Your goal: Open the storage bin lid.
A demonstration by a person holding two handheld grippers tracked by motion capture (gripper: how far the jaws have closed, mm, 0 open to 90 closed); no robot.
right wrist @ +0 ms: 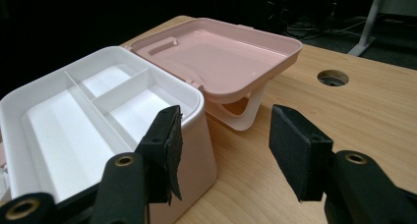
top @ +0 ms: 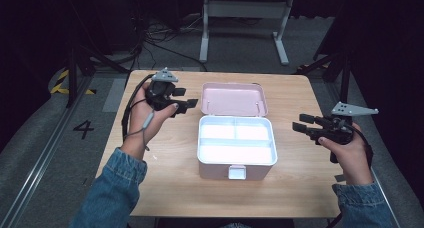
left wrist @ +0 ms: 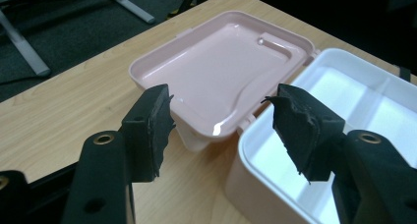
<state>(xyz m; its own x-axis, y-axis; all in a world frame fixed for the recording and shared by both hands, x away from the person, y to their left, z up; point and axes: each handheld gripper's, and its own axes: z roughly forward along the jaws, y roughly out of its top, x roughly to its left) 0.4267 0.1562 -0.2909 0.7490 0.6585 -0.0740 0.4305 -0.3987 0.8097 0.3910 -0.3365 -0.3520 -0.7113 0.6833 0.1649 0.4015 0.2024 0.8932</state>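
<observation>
Two grippers flank an open pink storage box [top: 237,148] at the centre of the high view, its lid [top: 234,99] thrown back flat behind it and a white divided tray [top: 236,139] exposed. We see the left gripper [top: 186,99] at centre left, jaws spread and empty, aimed at the lid's near corner; the right gripper [top: 303,123] at centre right also stands released, holding nothing. Closing looks like the step in hand, though we cannot be sure. To do it well, we would pinch the lid's free rim, swing it over on its hinge, steady the base with the other gripper, then press the front latch [top: 237,172] home squarely.
</observation>
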